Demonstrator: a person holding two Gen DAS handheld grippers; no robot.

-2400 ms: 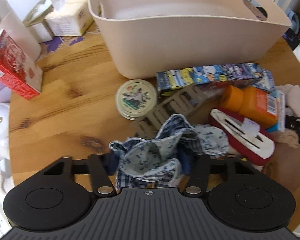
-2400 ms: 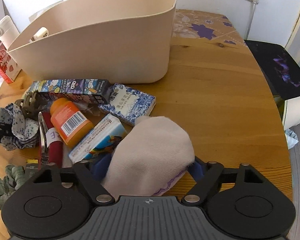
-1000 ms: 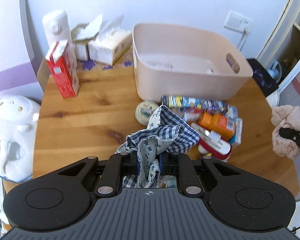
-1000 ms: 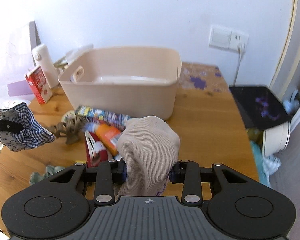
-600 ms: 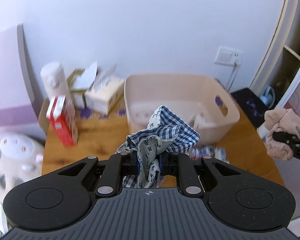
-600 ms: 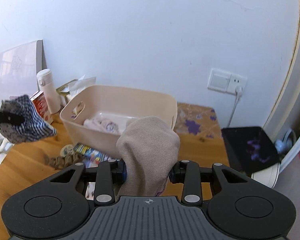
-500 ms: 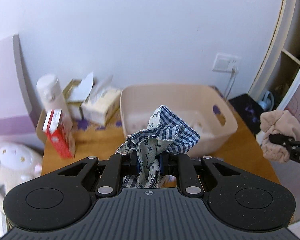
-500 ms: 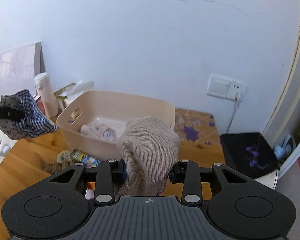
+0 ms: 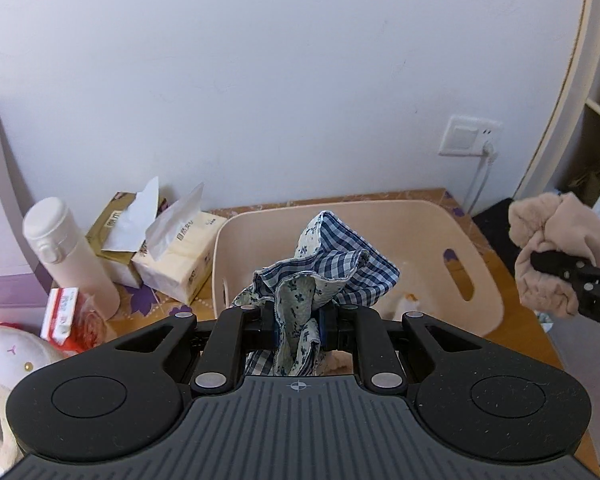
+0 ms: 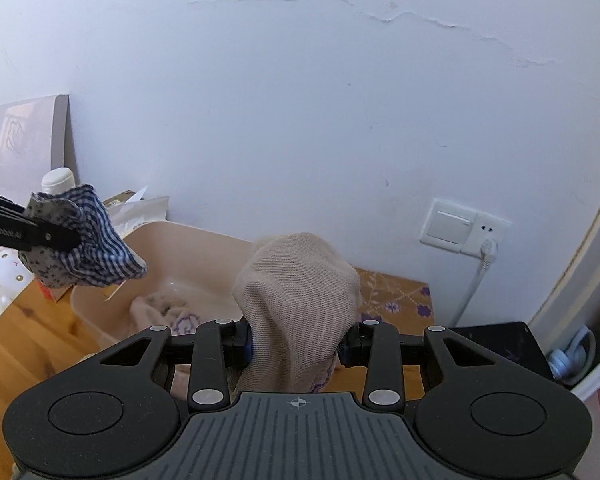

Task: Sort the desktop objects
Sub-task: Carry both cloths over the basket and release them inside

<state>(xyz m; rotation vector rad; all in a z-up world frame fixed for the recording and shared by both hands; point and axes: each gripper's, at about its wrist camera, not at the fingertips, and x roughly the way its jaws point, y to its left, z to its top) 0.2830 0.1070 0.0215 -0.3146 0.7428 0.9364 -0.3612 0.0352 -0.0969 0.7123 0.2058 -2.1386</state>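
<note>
The left gripper is clamping a blue gingham cloth in closed jaws above the beige bin. The right gripper is pinching a beige sock alongside. Both are carrying; releasing into the bin likely comes next.

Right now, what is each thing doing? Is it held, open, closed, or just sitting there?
left gripper: shut on the checked cloth.
checked cloth: held up, bunched.
right gripper: shut on the beige cloth.
beige cloth: held up, draped.
bin: open-topped, some cloth inside.
white bottle: upright, lid closed.
tissue packs: open, tissues poking out.
</note>
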